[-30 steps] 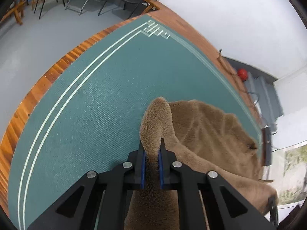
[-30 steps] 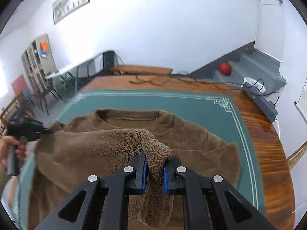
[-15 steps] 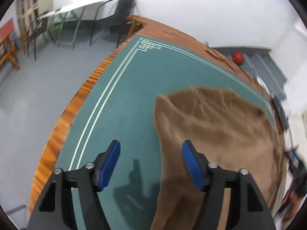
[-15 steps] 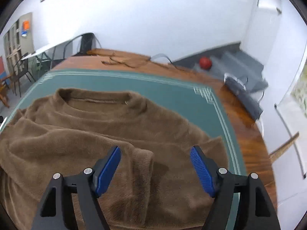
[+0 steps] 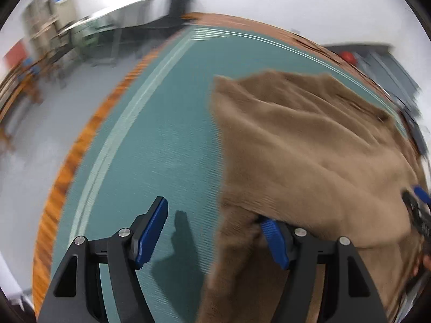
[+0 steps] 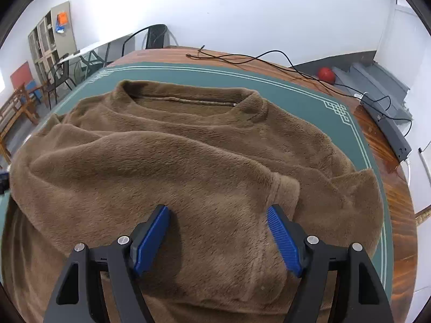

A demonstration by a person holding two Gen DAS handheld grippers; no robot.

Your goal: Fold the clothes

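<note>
The brown fleece sweater (image 6: 188, 161), soft, thick and floppy, is spread on the green mat (image 6: 309, 94), best gripped at its cuff (image 6: 287, 191), while both the left gripper (image 5: 215, 231) and the right gripper (image 6: 218, 237) are held wide apart, empty.

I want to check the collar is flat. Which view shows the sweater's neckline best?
The right wrist view: the neckline of the brown sweater is sharp, facing the camera. The left wrist view is motion-blurred and shows only the sweater's side.

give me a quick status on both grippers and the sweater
Left gripper open, empty. Right gripper open, over the sweater. Sweater flat on the green mat, sleeve folded across. Nothing in the way.
</note>
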